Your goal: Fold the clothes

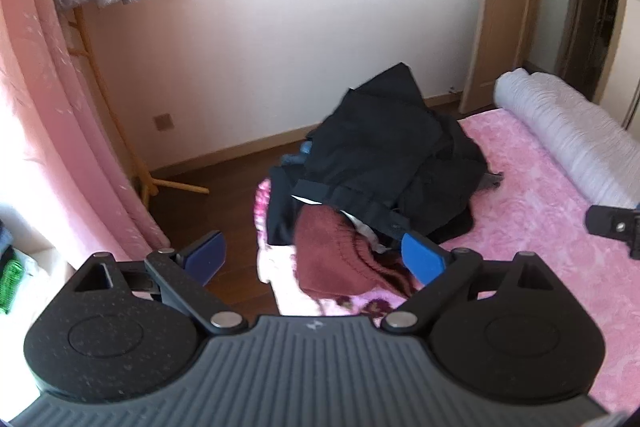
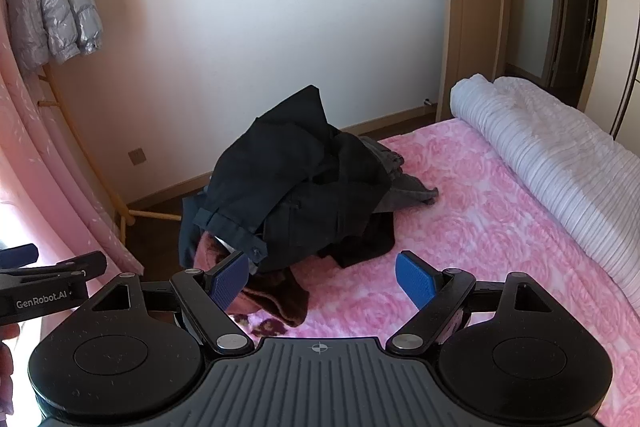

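Clothes pile [image 2: 304, 187] unfolded on pink bed [image 2: 500, 227], left gripper [image 1: 316, 257] and right gripper [image 2: 324, 281] spread wide, empty.

Left gripper: black two-finger gripper with blue ribbed pads [image 1: 316, 259], jaws spread wide, nothing between the pads, pitched downward.
Right gripper: matching black gripper with blue pads [image 2: 324, 281], jaws wide, pads gripping nothing.
Relative position: each gripper shows at the edge of the other's view; the two are side by side, apart.
Hand: fingers [image 2: 6, 367] partly visible at left edge of right wrist view.
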Demonstrator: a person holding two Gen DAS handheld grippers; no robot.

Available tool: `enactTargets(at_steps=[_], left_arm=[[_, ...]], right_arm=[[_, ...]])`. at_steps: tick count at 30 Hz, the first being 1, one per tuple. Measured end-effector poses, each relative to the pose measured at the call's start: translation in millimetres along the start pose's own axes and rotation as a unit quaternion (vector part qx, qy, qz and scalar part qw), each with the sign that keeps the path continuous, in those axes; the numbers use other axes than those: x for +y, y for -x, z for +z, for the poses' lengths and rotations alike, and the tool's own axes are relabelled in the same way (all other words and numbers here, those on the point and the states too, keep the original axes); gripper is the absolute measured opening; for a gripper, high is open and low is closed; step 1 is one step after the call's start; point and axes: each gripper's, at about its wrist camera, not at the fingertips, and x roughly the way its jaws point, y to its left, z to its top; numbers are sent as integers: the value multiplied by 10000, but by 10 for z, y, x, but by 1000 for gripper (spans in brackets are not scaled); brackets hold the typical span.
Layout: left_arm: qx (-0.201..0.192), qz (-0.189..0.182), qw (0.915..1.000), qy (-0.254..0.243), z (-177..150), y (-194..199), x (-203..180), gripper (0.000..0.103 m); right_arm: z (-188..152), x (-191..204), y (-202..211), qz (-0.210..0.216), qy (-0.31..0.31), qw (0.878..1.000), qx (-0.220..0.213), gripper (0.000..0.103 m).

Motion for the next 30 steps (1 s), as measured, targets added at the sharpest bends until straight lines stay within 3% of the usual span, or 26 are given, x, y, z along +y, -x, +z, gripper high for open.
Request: enactTargets(at_steps=[4, 14, 30], left_arm=[[-126, -259, 9994, 172, -51, 30, 205, 93], [-112, 96, 9997, -199, -56, 24, 156, 93], [-139, 193, 9994, -269, -105, 74, 7, 93]], right_arm=[[18, -7, 25, -15, 13, 10000, -39, 84], [-21, 38, -24, 78, 47, 9999, 43, 84], [-47, 7, 29, 128, 48, 9999, 71, 84]])
